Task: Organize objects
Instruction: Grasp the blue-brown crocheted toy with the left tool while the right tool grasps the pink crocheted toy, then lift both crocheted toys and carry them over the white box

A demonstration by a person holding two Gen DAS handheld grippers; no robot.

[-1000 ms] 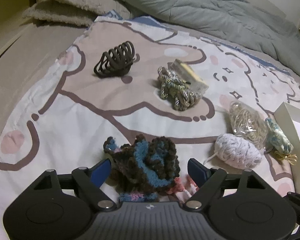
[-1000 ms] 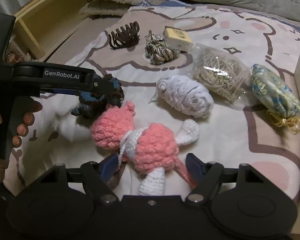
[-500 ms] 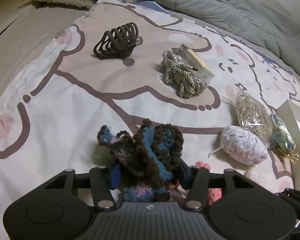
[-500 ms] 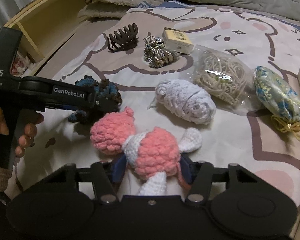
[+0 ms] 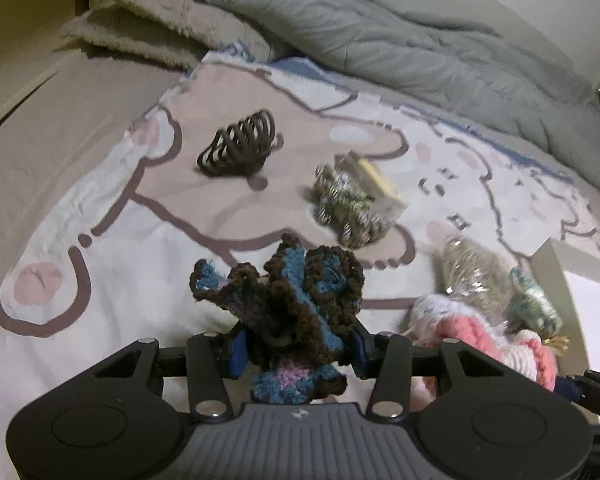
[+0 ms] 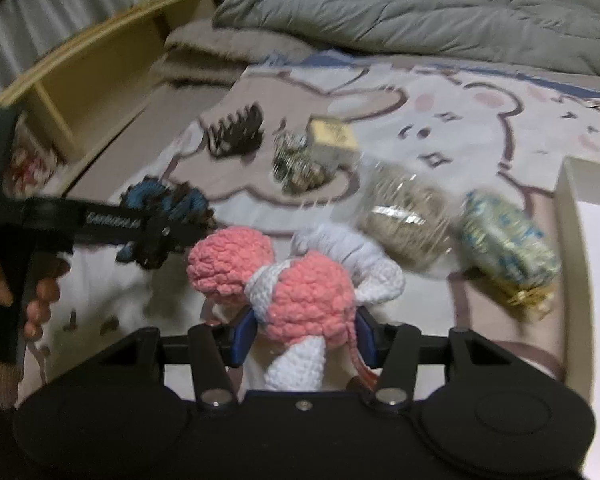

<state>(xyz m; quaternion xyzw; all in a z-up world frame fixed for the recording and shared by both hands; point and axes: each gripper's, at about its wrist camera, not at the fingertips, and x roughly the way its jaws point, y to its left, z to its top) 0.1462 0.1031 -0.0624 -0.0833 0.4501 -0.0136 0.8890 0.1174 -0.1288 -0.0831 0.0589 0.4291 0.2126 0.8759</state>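
Jaws just closing: my left tool clamps the brown-blue crochet piece; my right tool clamps the pink toy, bed beneath.

Bed: cartoon-print cloth, grey duvet, fleece blanket on top.

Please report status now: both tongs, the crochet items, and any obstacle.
Left tongs shut on brown-blue crochet piece. Right tongs shut on pink-white crochet toy. Both just closed. No obstacle seen.
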